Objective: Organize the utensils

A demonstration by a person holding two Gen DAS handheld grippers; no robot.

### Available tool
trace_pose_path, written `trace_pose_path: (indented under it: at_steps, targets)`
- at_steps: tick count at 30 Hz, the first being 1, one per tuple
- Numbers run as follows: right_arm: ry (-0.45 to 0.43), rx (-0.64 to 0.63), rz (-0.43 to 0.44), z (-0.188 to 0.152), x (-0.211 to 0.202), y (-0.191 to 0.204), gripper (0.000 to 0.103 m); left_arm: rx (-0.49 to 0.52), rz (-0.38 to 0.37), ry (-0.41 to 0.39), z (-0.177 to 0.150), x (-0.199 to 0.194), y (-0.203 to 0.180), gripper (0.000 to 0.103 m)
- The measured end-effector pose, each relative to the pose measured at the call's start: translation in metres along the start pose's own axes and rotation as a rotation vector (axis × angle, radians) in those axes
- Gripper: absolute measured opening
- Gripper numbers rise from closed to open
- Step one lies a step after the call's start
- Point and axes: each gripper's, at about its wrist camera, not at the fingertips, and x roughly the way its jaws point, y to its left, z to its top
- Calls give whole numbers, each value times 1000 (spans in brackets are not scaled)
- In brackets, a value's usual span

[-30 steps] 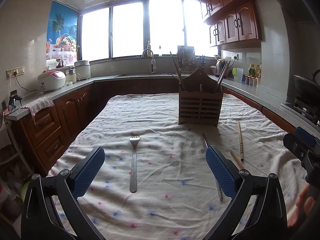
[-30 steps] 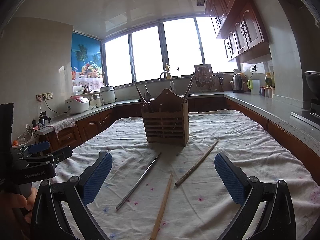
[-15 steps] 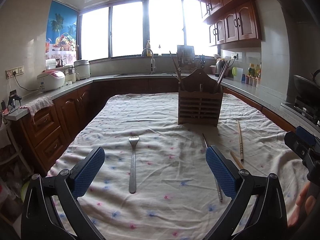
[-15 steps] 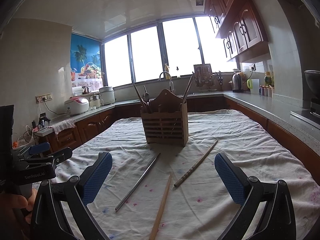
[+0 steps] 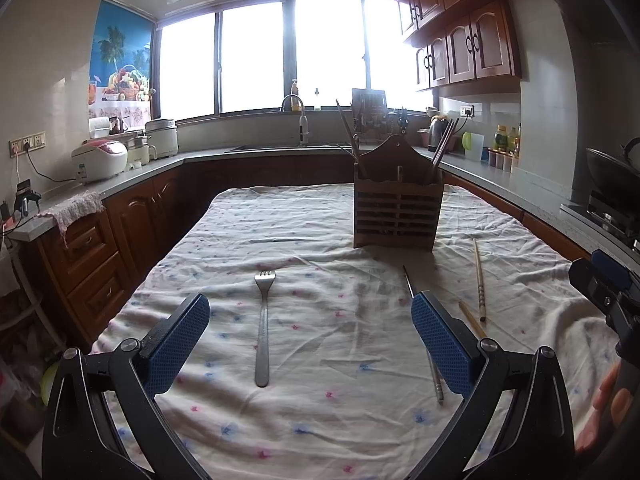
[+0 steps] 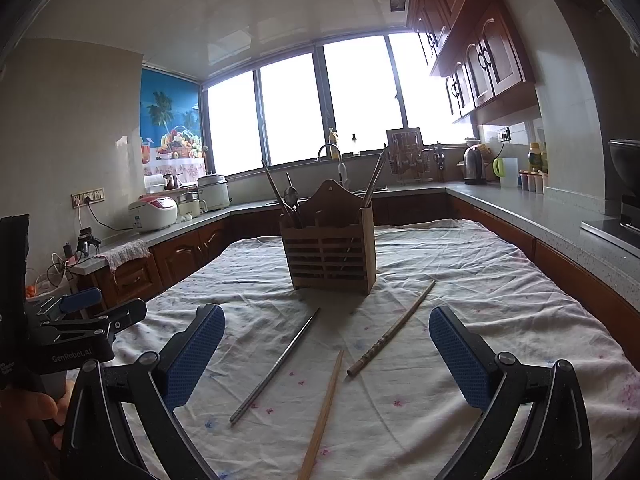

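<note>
Both claws are spread wide and holding nothing: the left gripper [image 5: 310, 334] hangs over the floral tablecloth [image 5: 320, 420] with the fork [image 5: 263, 328] lying flat between its fingers, tines toward 12 o'clock. The right gripper [image 6: 326, 346] frames three loose sticks on the cloth, a metal chopstick [image 6: 276, 366] at about 11, a dark wooden chopstick [image 6: 392, 330] at 1, and a pale wooden chopstick [image 6: 324, 416] toward 6. The wooden utensil holder [image 6: 330, 252] stands upright at 12 o'clock beyond them, already with a few utensils poking out.
</note>
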Motion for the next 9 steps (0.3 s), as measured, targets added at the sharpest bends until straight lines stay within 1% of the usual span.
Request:
trace_pose_path:
  at_steps: [9]
  targets:
    - [8, 9, -3, -1, 1, -2, 103, -10, -12, 19, 0, 5, 2, 103]
